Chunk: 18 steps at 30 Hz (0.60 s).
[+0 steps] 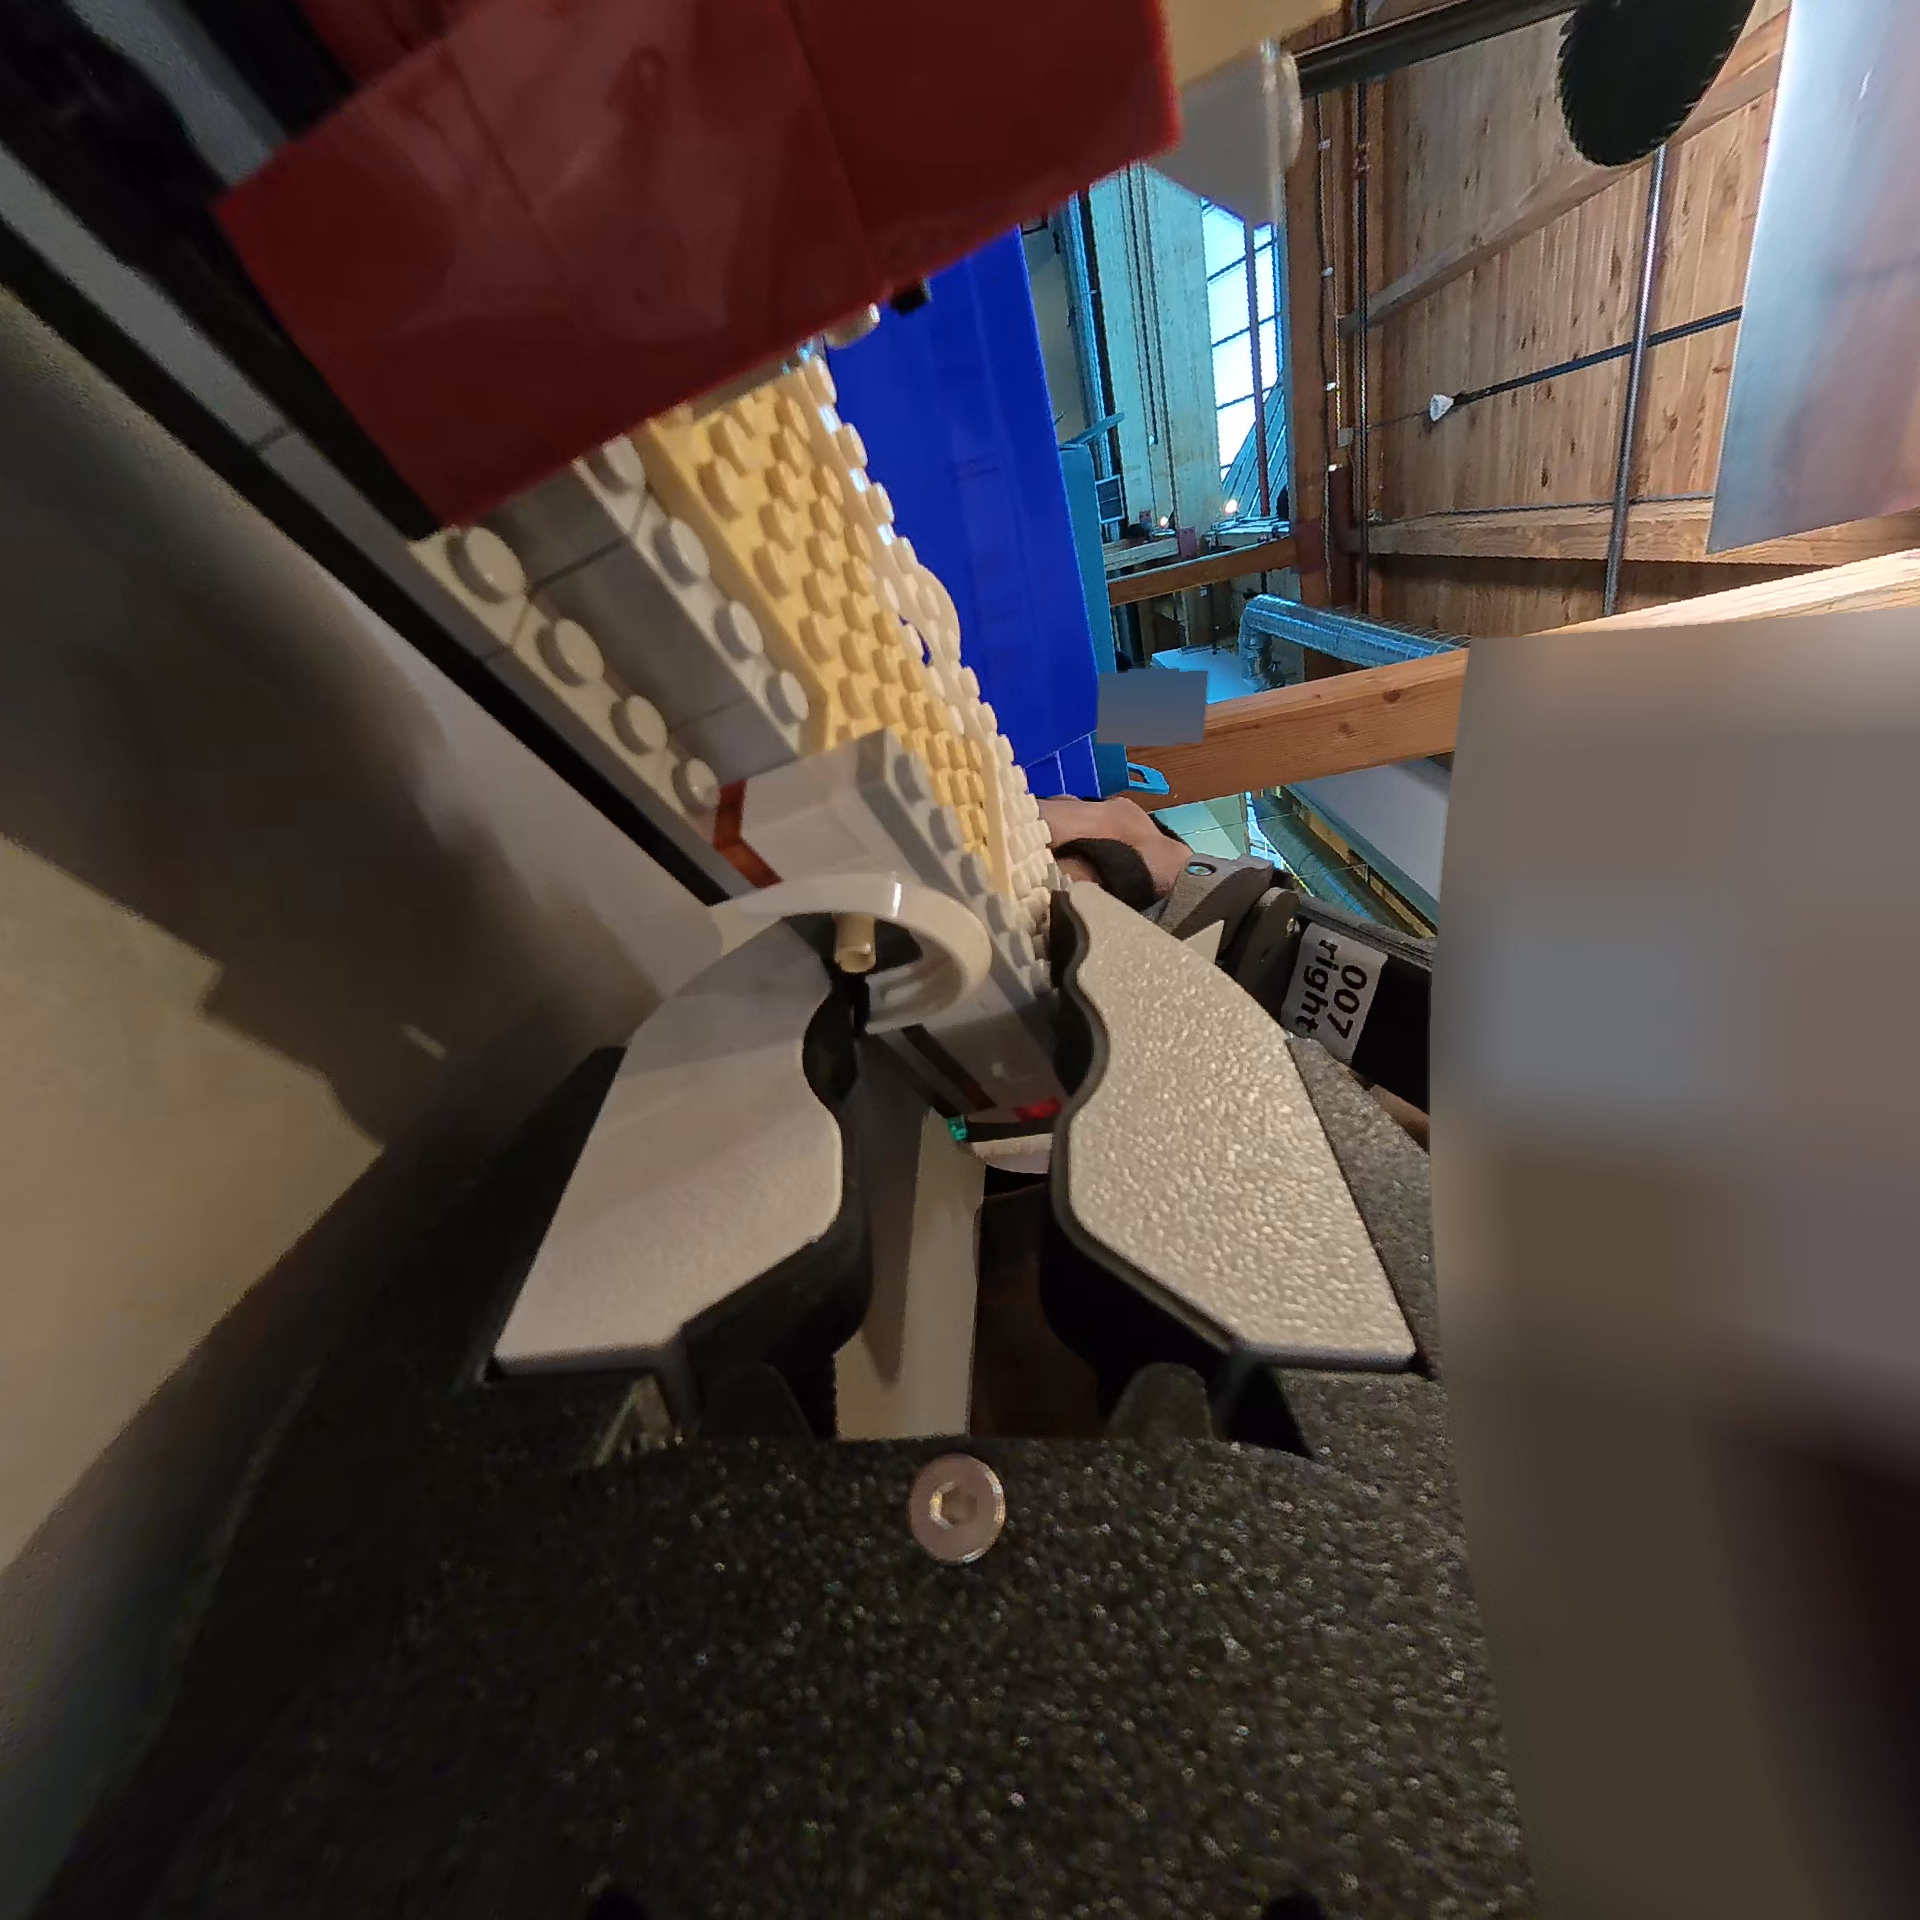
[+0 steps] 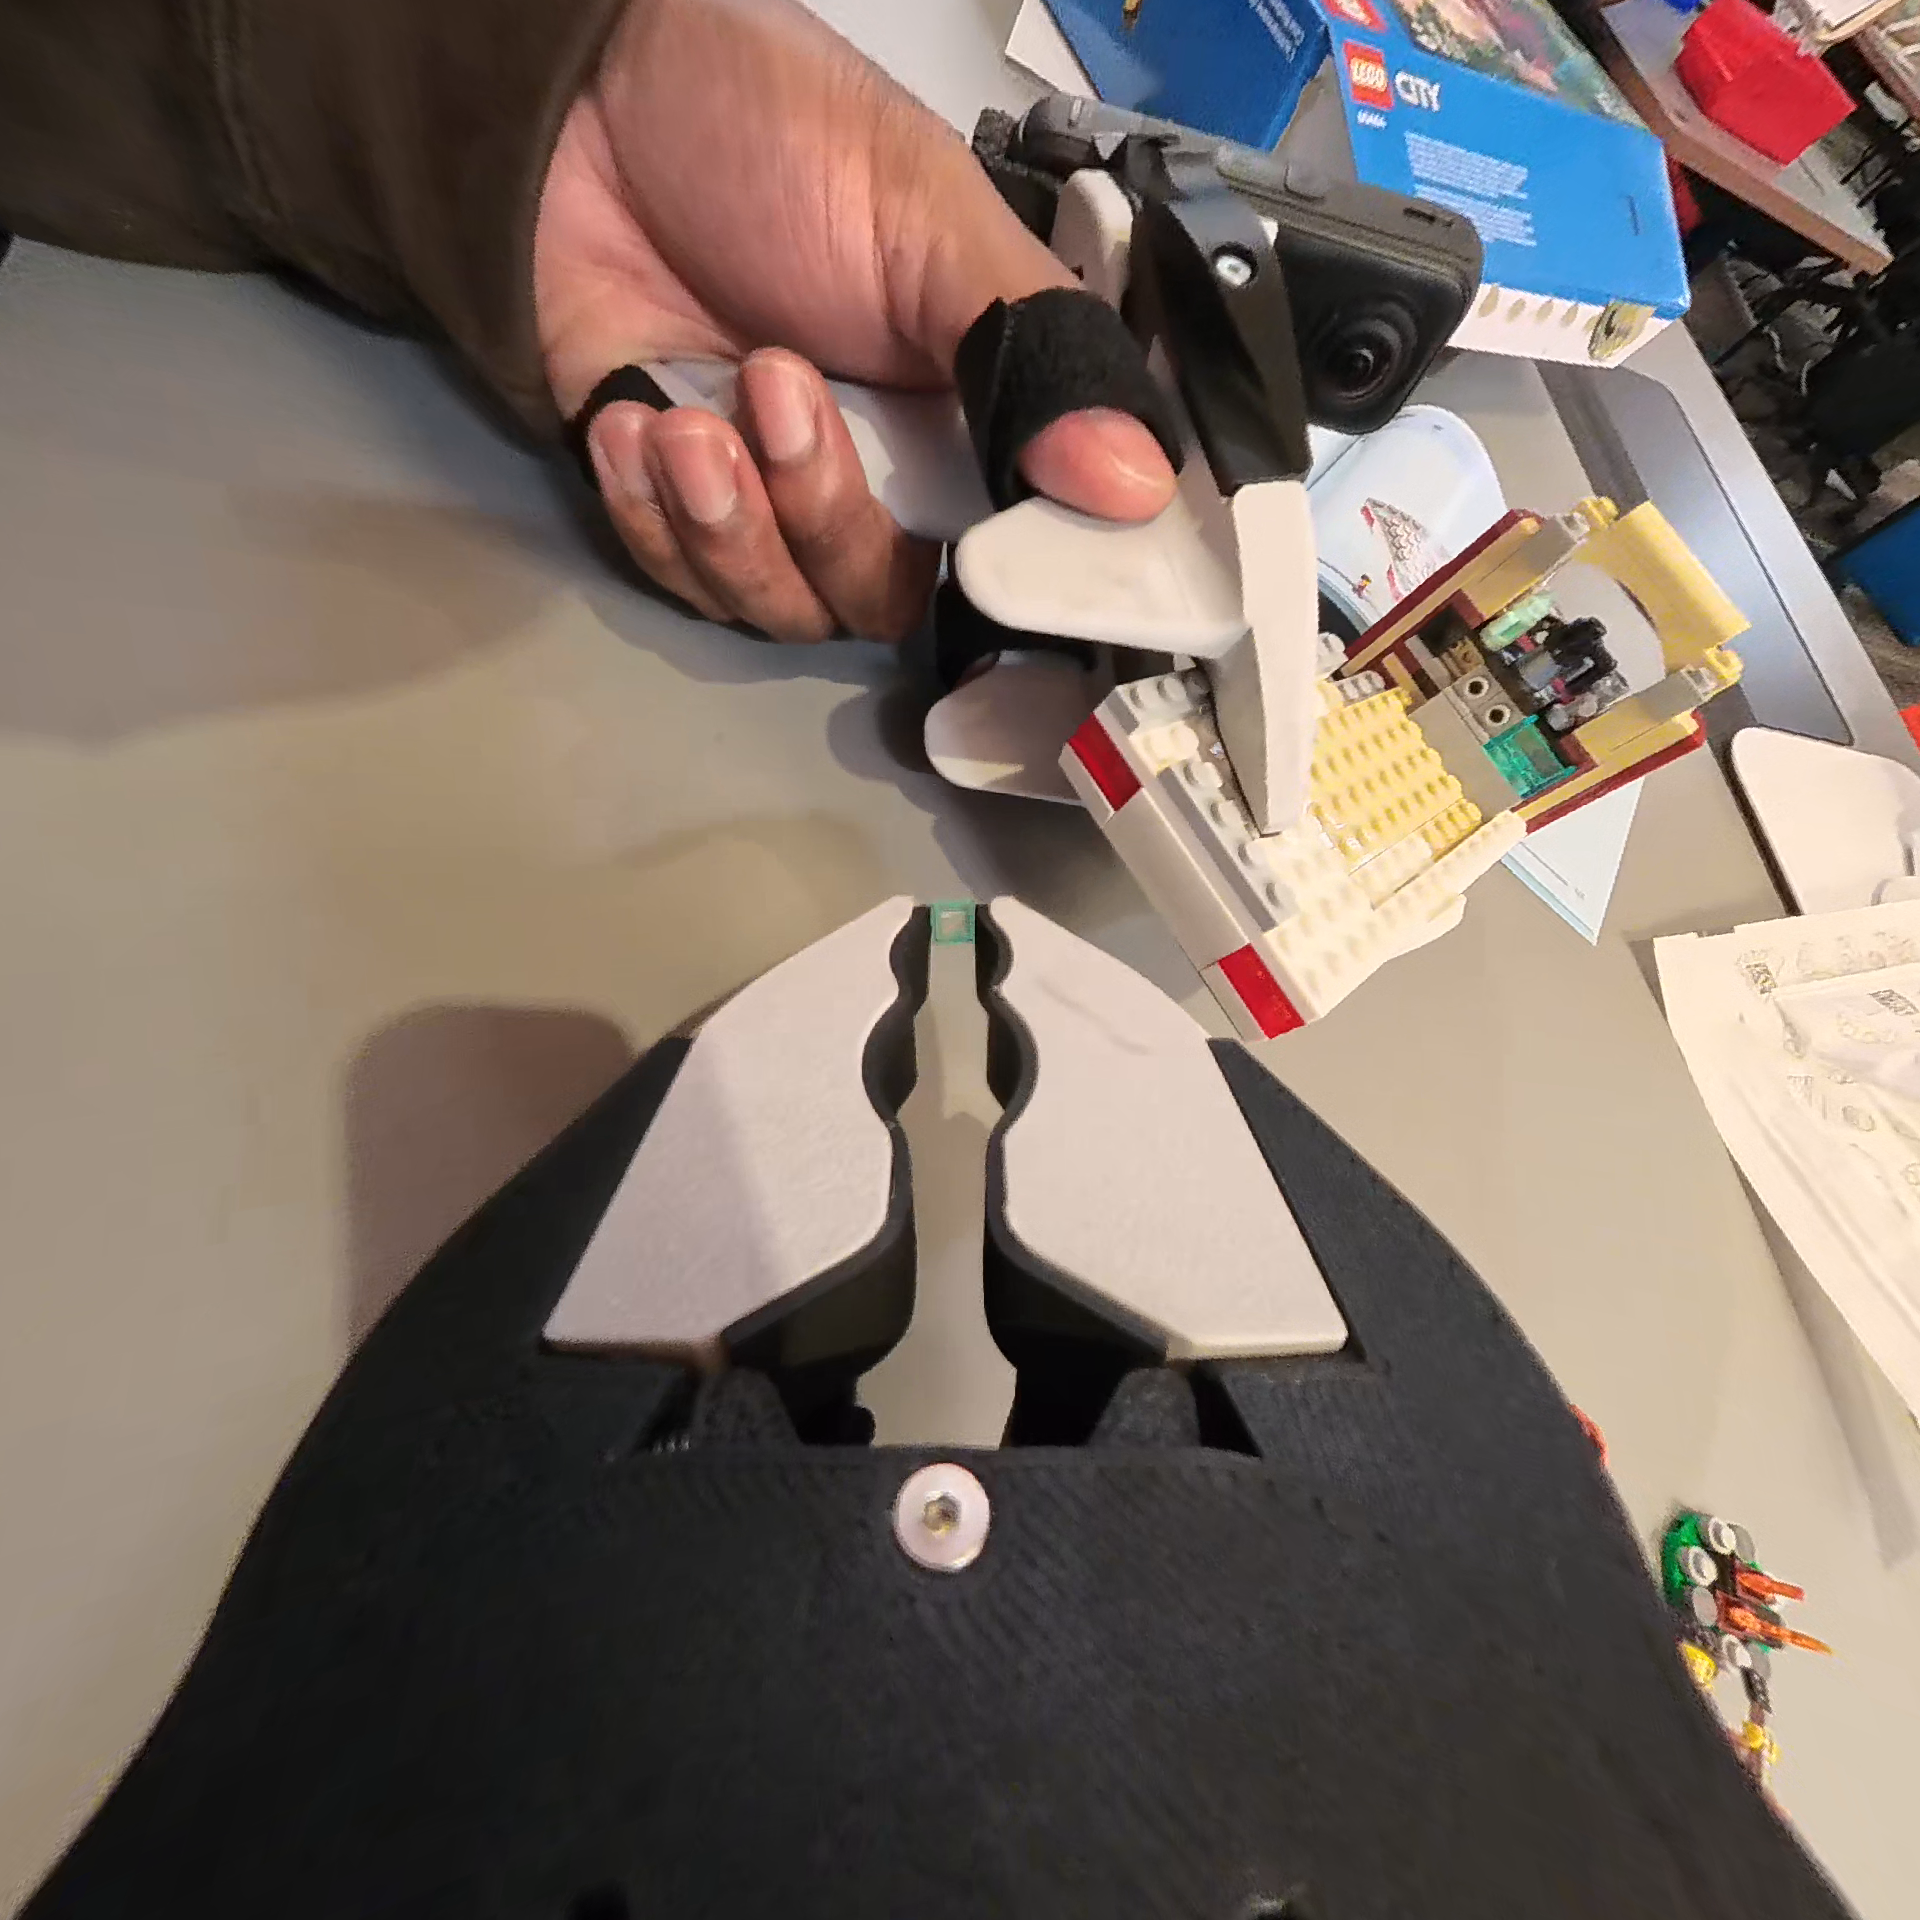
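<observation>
You are clamping the brick model (image 2: 1382, 790) at right of frame with the left gripper (image 2: 1236, 748), while the right gripper (image 2: 951, 920) is pinching a small green tile (image 2: 952, 922), not yet placed.

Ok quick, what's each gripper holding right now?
Left gripper: clamped on the edge of the brick model.
Right gripper: pinching a tiny see-through green piece at its tips.

Around you lay a blue cardboard toy box (image 2: 1496, 177) at the grey tabletop's (image 2: 312, 831) far edge, white printed instruction sheets (image 2: 1829, 1060) beside it, a red plastic bin (image 2: 1756, 73) and loose small orange-and-green brick pieces (image 2: 1735, 1600).
</observation>
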Each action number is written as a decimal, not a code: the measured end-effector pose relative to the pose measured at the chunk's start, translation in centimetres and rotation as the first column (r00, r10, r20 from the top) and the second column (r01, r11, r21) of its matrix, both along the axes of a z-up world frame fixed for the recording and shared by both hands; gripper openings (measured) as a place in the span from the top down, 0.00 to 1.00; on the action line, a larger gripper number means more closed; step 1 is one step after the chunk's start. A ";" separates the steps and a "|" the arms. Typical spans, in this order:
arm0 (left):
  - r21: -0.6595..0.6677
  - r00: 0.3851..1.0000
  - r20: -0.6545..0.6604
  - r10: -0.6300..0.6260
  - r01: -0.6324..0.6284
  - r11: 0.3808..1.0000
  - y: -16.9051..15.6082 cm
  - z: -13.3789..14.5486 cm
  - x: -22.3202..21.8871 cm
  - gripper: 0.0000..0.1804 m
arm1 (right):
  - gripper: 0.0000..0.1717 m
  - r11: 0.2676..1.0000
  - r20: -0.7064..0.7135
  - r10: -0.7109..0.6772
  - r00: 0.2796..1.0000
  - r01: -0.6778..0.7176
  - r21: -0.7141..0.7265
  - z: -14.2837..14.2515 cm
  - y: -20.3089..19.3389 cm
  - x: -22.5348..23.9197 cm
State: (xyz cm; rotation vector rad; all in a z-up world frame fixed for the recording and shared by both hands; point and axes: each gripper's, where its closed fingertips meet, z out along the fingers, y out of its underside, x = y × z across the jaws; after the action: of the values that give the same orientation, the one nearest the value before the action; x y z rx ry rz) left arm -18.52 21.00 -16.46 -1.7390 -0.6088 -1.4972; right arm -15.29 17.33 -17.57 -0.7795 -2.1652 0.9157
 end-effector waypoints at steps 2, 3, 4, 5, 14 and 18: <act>0.000 1.000 0.000 -0.001 0.001 1.000 0.0 0.0 0.0 0.80 | 0.95 1.000 -0.010 0.003 1.000 -0.003 -0.013 0.4 0.0 0.1; 0.000 1.000 0.000 -0.001 0.001 1.000 0.0 0.0 0.0 0.80 | 0.94 1.000 -0.015 0.003 1.000 -0.004 -0.023 0.7 0.0 0.1; 0.000 1.000 0.000 -0.002 0.002 1.000 0.0 0.0 0.0 0.80 | 0.93 0.999 -0.018 0.004 1.000 -0.004 -0.033 0.9 0.0 0.1; 0.000 1.000 0.001 -0.001 0.001 1.000 0.0 0.0 0.0 0.80 | 0.93 0.999 -0.019 0.002 1.000 -0.003 -0.041 1.0 0.1 0.2; 0.012 1.000 0.004 0.030 -0.030 0.999 0.0 0.5 -0.9 0.80 | 0.92 0.998 0.043 -0.045 0.998 0.046 -0.035 -0.1 0.7 -0.1; 0.040 0.999 -0.003 0.045 -0.045 0.998 -0.2 1.6 -1.6 0.80 | 0.92 0.996 0.076 -0.075 0.994 0.079 -0.046 -0.7 0.8 -0.4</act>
State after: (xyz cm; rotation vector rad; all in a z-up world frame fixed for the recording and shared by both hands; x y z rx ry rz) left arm -20.15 20.82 -14.83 -1.6867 -0.6079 -1.4652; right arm -15.71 18.08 -18.24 -0.9282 -2.1673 0.9160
